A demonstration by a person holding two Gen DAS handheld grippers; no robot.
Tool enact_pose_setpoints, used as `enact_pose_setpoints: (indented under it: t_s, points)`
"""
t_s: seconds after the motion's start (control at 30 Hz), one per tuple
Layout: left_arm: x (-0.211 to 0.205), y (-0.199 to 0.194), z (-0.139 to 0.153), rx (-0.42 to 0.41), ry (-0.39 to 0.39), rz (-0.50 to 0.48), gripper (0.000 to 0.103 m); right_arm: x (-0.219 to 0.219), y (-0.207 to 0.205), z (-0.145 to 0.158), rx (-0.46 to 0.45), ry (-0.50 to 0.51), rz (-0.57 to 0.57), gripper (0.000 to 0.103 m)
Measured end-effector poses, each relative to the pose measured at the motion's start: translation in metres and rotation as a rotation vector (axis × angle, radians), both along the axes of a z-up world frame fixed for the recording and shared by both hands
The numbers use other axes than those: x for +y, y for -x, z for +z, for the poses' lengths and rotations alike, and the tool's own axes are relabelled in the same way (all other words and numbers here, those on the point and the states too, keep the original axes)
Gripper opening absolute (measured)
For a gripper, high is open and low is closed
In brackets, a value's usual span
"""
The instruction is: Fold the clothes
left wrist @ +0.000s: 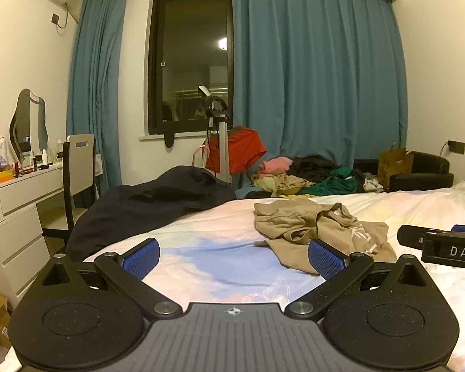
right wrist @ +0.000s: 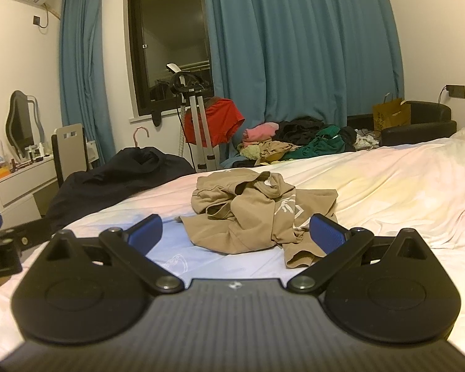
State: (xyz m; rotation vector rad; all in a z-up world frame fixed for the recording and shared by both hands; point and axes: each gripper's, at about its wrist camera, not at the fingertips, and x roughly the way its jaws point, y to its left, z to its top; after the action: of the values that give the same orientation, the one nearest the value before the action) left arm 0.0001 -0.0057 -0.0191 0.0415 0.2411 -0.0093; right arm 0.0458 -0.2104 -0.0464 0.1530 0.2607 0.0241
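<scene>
Bedroom bed [right wrist: 372,186] carries a crumpled tan garment [right wrist: 257,214]. Both tools, left tool [left wrist: 232,255] and right tool [right wrist: 235,232], are held agape, empty. Its edges should be pinched and spread flat first

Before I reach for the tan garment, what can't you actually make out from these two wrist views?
- Tan garment: crumpled; the white print is folded into creases, unreadable in both views, and sleeves or hem cannot be told apart.
- Right gripper: its right finger covers the garment's near right corner in the right wrist view.
- Left gripper: its right finger hides the garment's near edge in the left wrist view.
- Clothes pile beyond the bed: lower part hidden by the bed edge.
</scene>
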Motion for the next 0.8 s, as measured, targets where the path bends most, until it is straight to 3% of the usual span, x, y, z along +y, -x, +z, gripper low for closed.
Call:
enact_pose_setpoints:
  t_s: [0.63,0.8]
  points:
    - [0.001,-0.002,0.001,0.041,-0.011,-0.035,0.103,-0.001,0.000,-0.002,0.002,0.001,-0.006,0.103]
    - [-0.002,-0.020,0.000,0.062,-0.030,-0.062,0.103,-0.008,0.000,0.012,-0.023,-0.037,-0.051,0.103]
